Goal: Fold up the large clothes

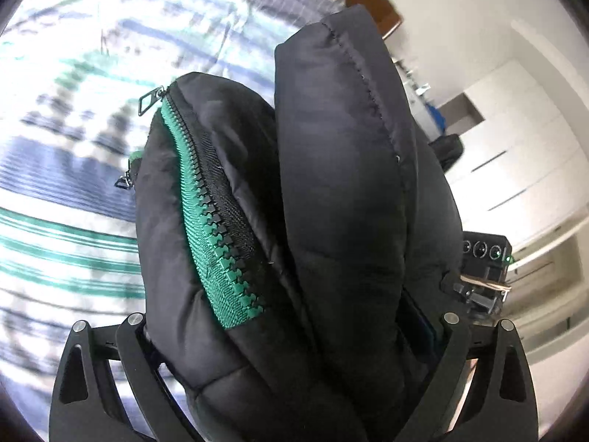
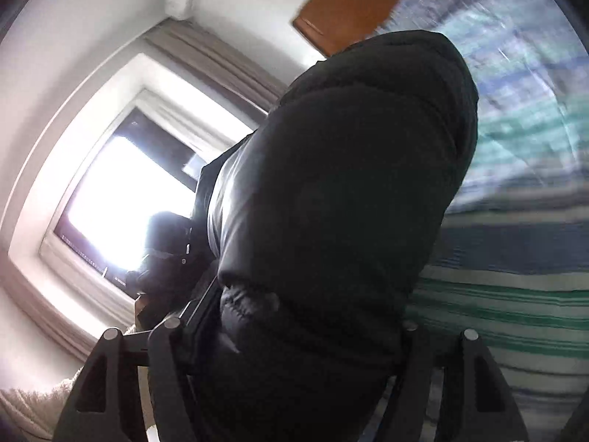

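A black puffer jacket [image 1: 331, 191] with a green zipper [image 1: 210, 213] fills the left wrist view, bunched in thick folds. My left gripper [image 1: 291, 364] is shut on the jacket, which bulges up between its fingers and hides the tips. In the right wrist view the same jacket [image 2: 331, 202] rises in a dark mass. My right gripper [image 2: 291, 361] is shut on the jacket too, its fingertips hidden by the padding. Both grippers hold it up above a striped bed cover [image 1: 66, 169].
The bed cover [image 2: 515, 258] has blue, green and white stripes. A wooden headboard [image 2: 346, 3] stands at the far end. A bright window [image 2: 121, 199] with a curtain is on one side, white wardrobes [image 1: 515, 154] on the other. The other gripper [image 1: 482, 269] shows beside the jacket.
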Demonstrator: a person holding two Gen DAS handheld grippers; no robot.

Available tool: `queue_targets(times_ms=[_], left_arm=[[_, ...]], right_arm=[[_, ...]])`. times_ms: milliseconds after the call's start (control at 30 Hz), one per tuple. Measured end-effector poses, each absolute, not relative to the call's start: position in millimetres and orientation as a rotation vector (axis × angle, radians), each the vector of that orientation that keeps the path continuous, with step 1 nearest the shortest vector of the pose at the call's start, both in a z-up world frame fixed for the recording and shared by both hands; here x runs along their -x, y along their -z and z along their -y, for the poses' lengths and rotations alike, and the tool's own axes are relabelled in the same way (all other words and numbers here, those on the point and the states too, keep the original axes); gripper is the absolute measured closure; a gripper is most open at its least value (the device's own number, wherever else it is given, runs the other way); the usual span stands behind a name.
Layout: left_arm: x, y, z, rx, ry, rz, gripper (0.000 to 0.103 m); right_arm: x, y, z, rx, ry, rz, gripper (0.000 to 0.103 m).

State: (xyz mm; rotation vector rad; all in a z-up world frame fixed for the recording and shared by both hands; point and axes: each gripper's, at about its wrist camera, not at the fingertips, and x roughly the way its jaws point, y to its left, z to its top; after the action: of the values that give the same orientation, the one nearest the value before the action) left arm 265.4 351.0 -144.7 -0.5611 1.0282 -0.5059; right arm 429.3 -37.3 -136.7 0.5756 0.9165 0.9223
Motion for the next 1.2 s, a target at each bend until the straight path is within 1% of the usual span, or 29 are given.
queue_targets(times_ms=[33, 67, 100, 167, 267, 333, 400, 500, 567, 633, 700, 733, 833, 900, 1000, 1200], left_arm=[[-269.9, 160.8, -347.1, 0.568, 0.497, -1.054, 0.004], [-272.5, 175.6, -344.8, 0.586, 0.497, -1.073, 0.001], [-273.9, 184.4, -342.9, 0.609, 0.504, -1.076, 0.000], [-265.4, 190.3, -343.6, 0.646, 0.542, -1.045, 0.000], [-244.6, 172.7, -350.9, 0.591, 0.535, -1.032, 0.001], [-222.9, 150.5, -361.6, 0.528, 0.507, -1.000, 0.001], [-195.7, 123.9, -372.6, 0.413, 0.459, -0.933, 0.001], [-149.8, 82.7, -367.9, 0.225, 0.346, -0.821, 0.001], [-116.8, 60.5, -360.1, 0.103, 0.208, -0.733, 0.001], [-93.4, 49.1, -338.7, -0.004, 0.049, -0.662, 0.001], [-69.1, 45.8, -313.6, -0.075, -0.028, -0.616, 0.001], [-57.7, 45.1, -303.9, -0.093, -0.039, -0.607, 0.000], [-20.3, 33.1, -284.4, -0.087, -0.061, -0.569, 0.000], [-26.2, 36.6, -261.6, -0.063, -0.081, -0.540, 0.000], [-1.7, 26.8, -248.3, -0.043, -0.113, -0.502, 0.000], [10.7, 12.6, -223.3, -0.034, -0.136, -0.501, 0.000]], right_arm=[[-432.1, 148.3, 44.3, -0.590, -0.902, -0.948, 0.029], [-437.4, 165.3, 52.5, -0.617, -0.876, -0.996, 0.024], [-440.9, 181.2, 62.0, -0.661, -0.857, -1.035, 0.022], [-439.0, 191.6, 73.1, -0.703, -0.834, -1.051, 0.012], [-426.5, 180.4, 88.3, -0.715, -0.814, -1.010, 0.011], [-412.0, 152.7, 106.2, -0.661, -0.768, -0.959, 0.011], [-397.1, 117.0, 114.8, -0.528, -0.698, -0.892, 0.011], [-343.4, 50.6, 102.5, -0.186, -0.486, -0.768, 0.009], [-303.3, 27.9, 91.4, -0.015, -0.327, -0.703, 0.009], [-276.2, 18.0, 88.9, 0.095, -0.161, -0.670, 0.009], [-239.5, 0.9, 78.2, 0.131, -0.086, -0.596, 0.009], [-235.4, -2.6, 79.0, 0.135, -0.076, -0.565, 0.009], [-193.9, -21.5, 74.9, 0.162, -0.029, -0.472, 0.009], [-179.6, -21.6, 73.0, 0.176, -0.020, -0.478, 0.009], [-160.7, -19.0, 67.8, 0.206, -0.046, -0.491, 0.009], [-128.9, -33.4, 59.5, 0.205, -0.056, -0.454, 0.009]])
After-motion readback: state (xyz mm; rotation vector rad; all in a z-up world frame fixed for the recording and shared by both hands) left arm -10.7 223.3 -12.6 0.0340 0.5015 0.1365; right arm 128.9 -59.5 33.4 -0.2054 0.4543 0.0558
